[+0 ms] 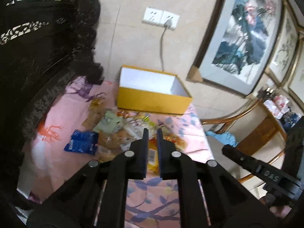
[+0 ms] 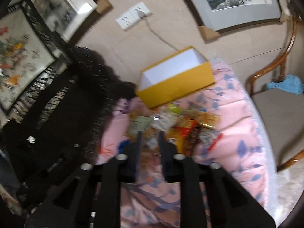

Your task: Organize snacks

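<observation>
An open yellow box (image 1: 152, 98) with a white, empty inside stands at the far end of the pink floral cloth (image 1: 152, 190), against the wall. Before it lies a heap of snack packets (image 1: 117, 133): a pale green one (image 1: 108, 122), blue ones (image 1: 81, 142) and a yellow one (image 1: 153, 157). My left gripper (image 1: 153, 131) hovers over the heap's near edge, jaws a narrow gap apart with nothing between them. The blurred right wrist view shows the box (image 2: 176, 87), the heap (image 2: 174, 121) and my right gripper (image 2: 150, 133), jaws slightly apart and holding nothing.
Dark carved furniture (image 1: 38, 57) borders the cloth's left side. A wooden chair (image 1: 247, 133) with a blue cloth (image 1: 222, 137) stands to the right. Framed paintings (image 1: 243, 38) lean on the wall. A cable runs from a wall socket (image 1: 161, 17) down behind the box.
</observation>
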A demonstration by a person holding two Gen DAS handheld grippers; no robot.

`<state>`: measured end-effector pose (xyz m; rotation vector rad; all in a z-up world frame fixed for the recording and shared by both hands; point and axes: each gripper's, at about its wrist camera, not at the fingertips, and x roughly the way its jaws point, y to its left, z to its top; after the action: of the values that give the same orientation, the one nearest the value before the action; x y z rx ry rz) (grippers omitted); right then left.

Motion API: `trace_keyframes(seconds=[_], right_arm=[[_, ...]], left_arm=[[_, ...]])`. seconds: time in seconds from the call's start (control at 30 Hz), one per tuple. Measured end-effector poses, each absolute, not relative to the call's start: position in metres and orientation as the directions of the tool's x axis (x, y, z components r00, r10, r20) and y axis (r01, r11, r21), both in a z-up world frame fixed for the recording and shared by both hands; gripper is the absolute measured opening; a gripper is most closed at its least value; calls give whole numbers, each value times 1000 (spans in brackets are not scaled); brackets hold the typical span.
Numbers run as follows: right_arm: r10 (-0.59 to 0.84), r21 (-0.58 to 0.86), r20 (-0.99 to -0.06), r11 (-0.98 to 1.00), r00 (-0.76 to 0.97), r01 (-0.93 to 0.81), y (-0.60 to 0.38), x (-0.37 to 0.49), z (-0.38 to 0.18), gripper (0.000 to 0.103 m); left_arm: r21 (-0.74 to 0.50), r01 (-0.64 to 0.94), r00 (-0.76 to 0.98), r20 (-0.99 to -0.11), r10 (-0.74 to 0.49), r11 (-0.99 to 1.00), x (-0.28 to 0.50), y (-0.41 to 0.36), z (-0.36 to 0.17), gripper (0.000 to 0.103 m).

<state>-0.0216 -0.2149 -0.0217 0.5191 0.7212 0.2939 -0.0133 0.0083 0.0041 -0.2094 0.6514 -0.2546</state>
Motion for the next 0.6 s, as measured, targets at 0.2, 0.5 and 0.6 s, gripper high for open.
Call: trace_keyframes(seconds=[0.2, 0.5, 0.6], right_arm=[[477, 580, -482, 802, 735, -140, -215, -27, -13, 0], [402, 435, -523, 884, 752, -170, -197, -33, 1, 19], [314, 406, -566, 911, 762, -74, -206, -31, -3, 67]], left_arm=[[-212, 267, 758, -556, -341, 940, -19, -13, 8, 0], [-167, 262, 811, -496, -310, 951, -34, -14, 21, 101], [-172, 257, 832, -461, -308, 951, -40, -9, 25, 101]])
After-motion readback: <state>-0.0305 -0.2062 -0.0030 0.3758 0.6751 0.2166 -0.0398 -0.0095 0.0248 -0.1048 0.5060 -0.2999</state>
